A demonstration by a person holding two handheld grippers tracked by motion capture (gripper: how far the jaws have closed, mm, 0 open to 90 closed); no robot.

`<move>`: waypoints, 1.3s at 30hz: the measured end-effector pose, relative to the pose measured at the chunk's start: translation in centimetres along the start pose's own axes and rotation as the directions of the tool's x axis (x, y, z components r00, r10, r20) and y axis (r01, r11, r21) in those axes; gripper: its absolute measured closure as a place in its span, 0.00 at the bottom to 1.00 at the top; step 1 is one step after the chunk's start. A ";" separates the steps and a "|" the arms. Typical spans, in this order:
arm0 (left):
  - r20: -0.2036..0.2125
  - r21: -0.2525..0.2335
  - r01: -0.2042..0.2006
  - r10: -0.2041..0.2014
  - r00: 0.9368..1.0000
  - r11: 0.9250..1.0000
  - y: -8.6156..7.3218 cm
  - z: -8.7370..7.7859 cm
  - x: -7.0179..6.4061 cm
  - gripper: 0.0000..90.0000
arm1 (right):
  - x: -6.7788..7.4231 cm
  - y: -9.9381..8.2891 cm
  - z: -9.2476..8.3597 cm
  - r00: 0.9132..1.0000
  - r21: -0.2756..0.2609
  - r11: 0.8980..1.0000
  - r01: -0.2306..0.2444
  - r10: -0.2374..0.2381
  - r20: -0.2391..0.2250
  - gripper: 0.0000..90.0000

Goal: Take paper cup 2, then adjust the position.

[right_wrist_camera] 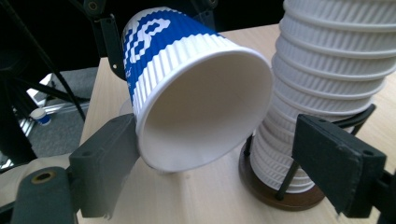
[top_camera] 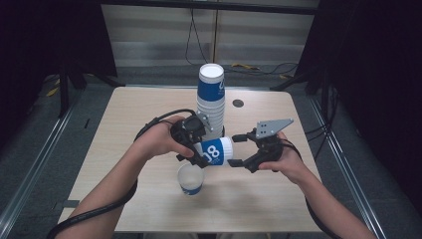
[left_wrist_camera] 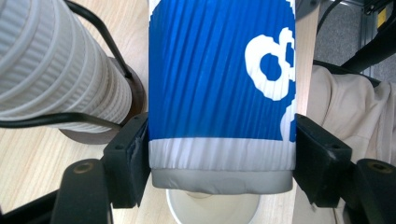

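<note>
A blue and white ribbed paper cup [top_camera: 217,151] lies on its side above the table, and my left gripper [top_camera: 198,147] is shut on it near its base. In the left gripper view the pads press both sides of the cup [left_wrist_camera: 219,93]. The cup's open mouth [right_wrist_camera: 201,102] faces my right gripper [right_wrist_camera: 219,158], whose jaws stand open on either side of the rim. In the high view my right gripper [top_camera: 234,150] is just to the right of the cup. A second cup [top_camera: 191,179] stands upright on the table below the held one.
A tall stack of nested cups [top_camera: 211,102] rises on a round brown stand [right_wrist_camera: 280,196] with wire posts, just behind the grippers. The light wooden table [top_camera: 124,124] has bare room left and right. A small dark disc [top_camera: 238,103] lies near the stack.
</note>
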State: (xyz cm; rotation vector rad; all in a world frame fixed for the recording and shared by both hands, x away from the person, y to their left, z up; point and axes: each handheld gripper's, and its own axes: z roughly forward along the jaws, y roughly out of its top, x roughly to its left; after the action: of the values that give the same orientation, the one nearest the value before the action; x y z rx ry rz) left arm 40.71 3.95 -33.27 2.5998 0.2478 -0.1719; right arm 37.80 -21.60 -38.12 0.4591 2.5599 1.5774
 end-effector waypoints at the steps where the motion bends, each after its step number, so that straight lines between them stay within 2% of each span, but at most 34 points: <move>1: 0.003 -0.012 0.001 -0.001 1.000 1.000 -0.1 0.0 0.1 0.33 | -0.1 -0.1 -0.1 1.000 -0.008 1.000 0.002 -0.002 0.005 0.15; 5: 0.008 -0.024 -0.001 0.001 1.000 1.000 0.1 0.0 0.1 0.33 | -0.2 -0.5 -0.1 1.000 -0.036 0.999 -0.022 0.022 -0.008 0.15; 8: 0.011 -0.015 -0.004 0.005 1.000 1.000 0.3 0.1 0.1 0.33 | 0.0 -0.3 0.1 1.000 -0.045 0.999 -0.019 0.018 -0.022 0.15; 9: 0.022 -0.024 -0.016 0.017 1.000 1.000 0.4 0.2 0.0 0.33 | 0.0 -0.2 0.2 0.999 -0.051 0.999 -0.016 0.015 -0.031 0.15; 10: 0.027 -0.038 -0.014 0.015 1.000 0.999 0.5 0.2 -0.1 0.33 | 0.1 0.0 0.2 1.000 -0.043 0.999 -0.011 0.010 -0.021 0.14; 12: 0.017 -0.038 -0.036 0.037 0.999 0.999 0.6 0.3 -0.3 0.33 | 0.1 0.2 0.4 0.999 -0.045 0.999 -0.009 0.007 -0.044 0.14; 18: 0.014 -0.050 -0.054 0.055 0.998 0.997 0.4 0.2 -0.3 0.33 | 0.1 0.4 0.9 0.999 -0.057 0.998 0.013 -0.015 -0.050 0.14; 25: 0.019 -0.067 -0.070 0.072 0.997 0.995 0.3 0.4 -0.3 0.33 | 0.3 0.6 1.4 0.997 -0.048 0.999 0.027 -0.030 -0.074 0.14; 29: 0.022 -0.068 -0.079 0.080 0.997 0.995 0.2 0.5 -0.3 0.33 | 0.4 0.6 1.2 0.996 -0.056 0.997 0.049 -0.053 -0.066 0.17; 33: 0.008 -0.056 -0.092 0.092 0.996 0.994 0.3 0.7 -0.4 0.34 | 0.5 0.9 1.1 0.995 -0.028 0.997 0.076 -0.078 -0.058 0.19; 37: 0.011 -0.064 -0.081 0.081 0.997 0.995 0.2 1.0 -0.4 0.34 | 0.5 1.0 1.0 0.995 -0.006 0.997 0.074 -0.075 -0.063 0.21; 39: -0.001 -0.064 -0.084 0.084 0.996 0.994 0.2 1.2 -0.5 0.34 | 0.6 1.1 1.0 0.996 0.004 0.997 0.075 -0.075 -0.056 0.22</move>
State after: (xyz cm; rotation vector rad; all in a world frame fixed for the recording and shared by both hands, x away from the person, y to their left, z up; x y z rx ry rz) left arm 40.20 3.14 -34.08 2.5412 0.1402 -0.1344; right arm 37.72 -20.15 -37.56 0.3196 2.5907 1.5791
